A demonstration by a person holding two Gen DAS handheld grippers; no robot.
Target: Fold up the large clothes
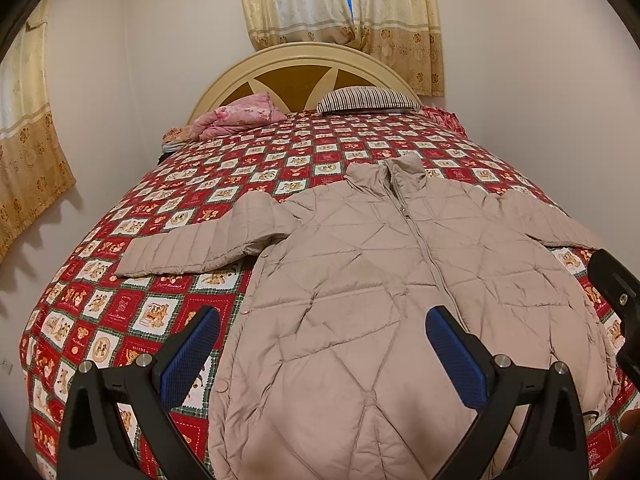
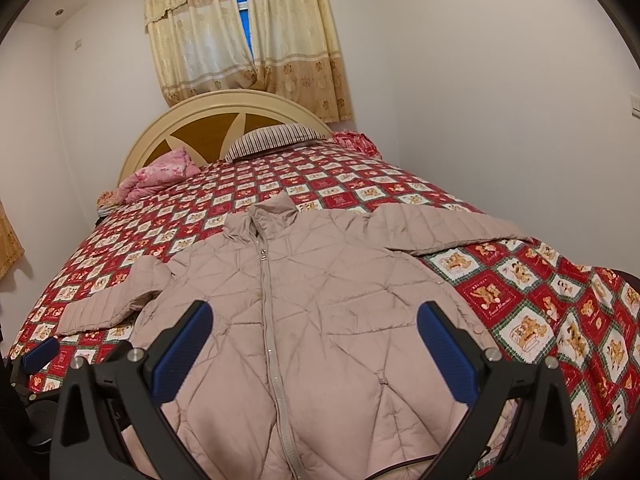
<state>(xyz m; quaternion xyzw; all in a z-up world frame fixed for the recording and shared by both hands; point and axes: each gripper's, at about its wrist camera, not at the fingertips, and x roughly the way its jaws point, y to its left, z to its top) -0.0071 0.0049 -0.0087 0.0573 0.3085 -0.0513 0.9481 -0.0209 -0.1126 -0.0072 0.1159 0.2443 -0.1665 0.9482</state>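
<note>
Left wrist: left claw (image 1: 322, 354) spread wide, empty, above jacket (image 1: 380, 300); right claw (image 2: 314, 350) likewise.

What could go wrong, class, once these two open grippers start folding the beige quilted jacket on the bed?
1. The beige quilted puffer jacket looks smooth and thick, so it might slip from the left gripper or spring open.
2. Its right sleeve lies near the edge of the red teddy-bear patterned bedspread and could slide off.
</note>
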